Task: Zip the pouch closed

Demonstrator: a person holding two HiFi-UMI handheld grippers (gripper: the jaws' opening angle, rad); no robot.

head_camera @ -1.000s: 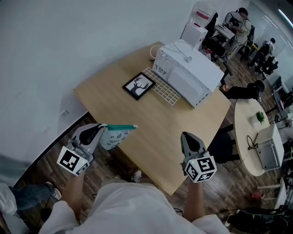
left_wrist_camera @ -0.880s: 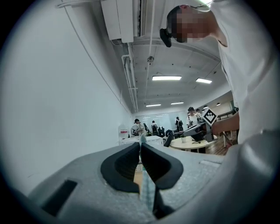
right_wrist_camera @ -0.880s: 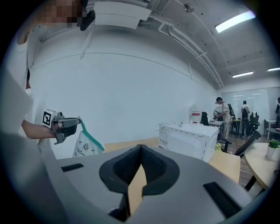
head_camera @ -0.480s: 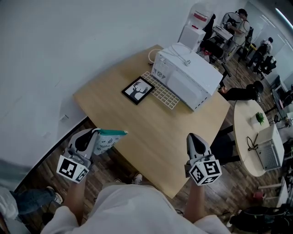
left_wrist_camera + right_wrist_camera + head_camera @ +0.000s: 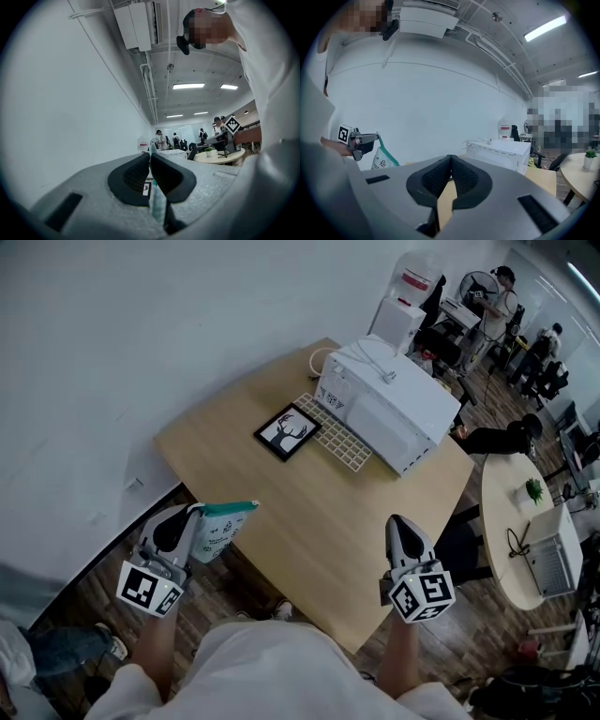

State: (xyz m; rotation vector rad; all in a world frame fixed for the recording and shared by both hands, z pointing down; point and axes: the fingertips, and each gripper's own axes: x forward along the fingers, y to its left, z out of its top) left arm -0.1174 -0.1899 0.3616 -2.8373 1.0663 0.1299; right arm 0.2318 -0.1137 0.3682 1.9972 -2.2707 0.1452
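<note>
Your left gripper [image 5: 194,521] is clamped on the teal-topped pouch [image 5: 225,524], held up by the wooden table's [image 5: 309,512] near-left edge. Your right gripper [image 5: 400,526] is clenched on nothing, over the near-right edge. A deer picture [image 5: 289,432], wire rack [image 5: 342,437] and white microwave [image 5: 389,404] sit at the far end, well apart from both grippers. Only the right gripper view shows the pouch's printed side.

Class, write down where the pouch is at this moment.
In the head view the pouch is at the lower left, pinched in the left gripper by the near left edge of the wooden table.
</note>
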